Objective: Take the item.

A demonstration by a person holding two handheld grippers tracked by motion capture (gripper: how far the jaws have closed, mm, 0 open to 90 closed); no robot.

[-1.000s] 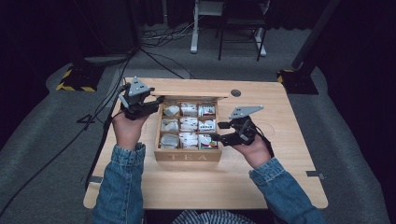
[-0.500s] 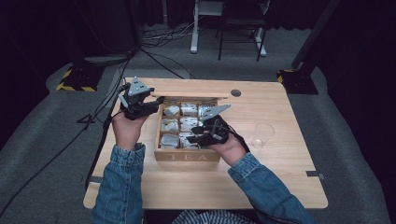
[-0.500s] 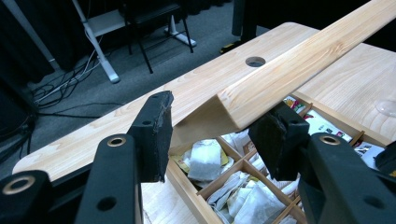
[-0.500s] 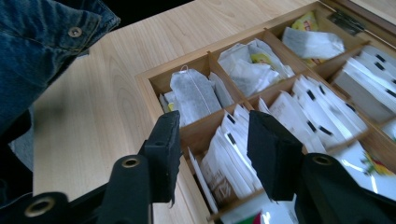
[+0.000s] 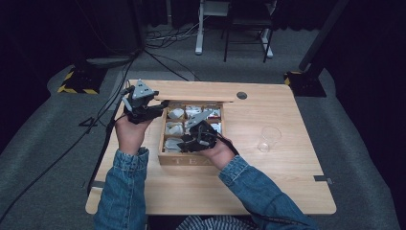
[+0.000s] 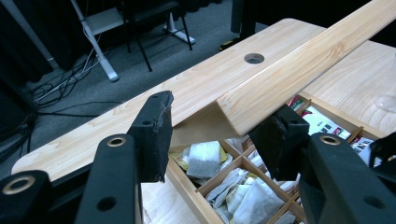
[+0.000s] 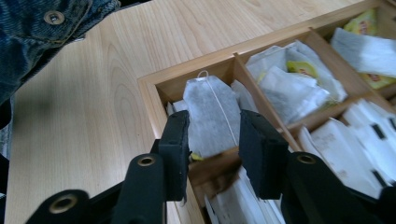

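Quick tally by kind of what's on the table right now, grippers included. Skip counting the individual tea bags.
Wooden tea box: 1
Box lid, raised: 1
Clear glass cup: 1
Grippers: 2, the left gripper and the right gripper
Tea bag between the right gripper's jaws: 1
Total: 6

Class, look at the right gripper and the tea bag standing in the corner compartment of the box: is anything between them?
Nothing visible. The right gripper has its jaws open on either side of the tea bag, and the lid is lifted clear, with the left gripper at its corner.
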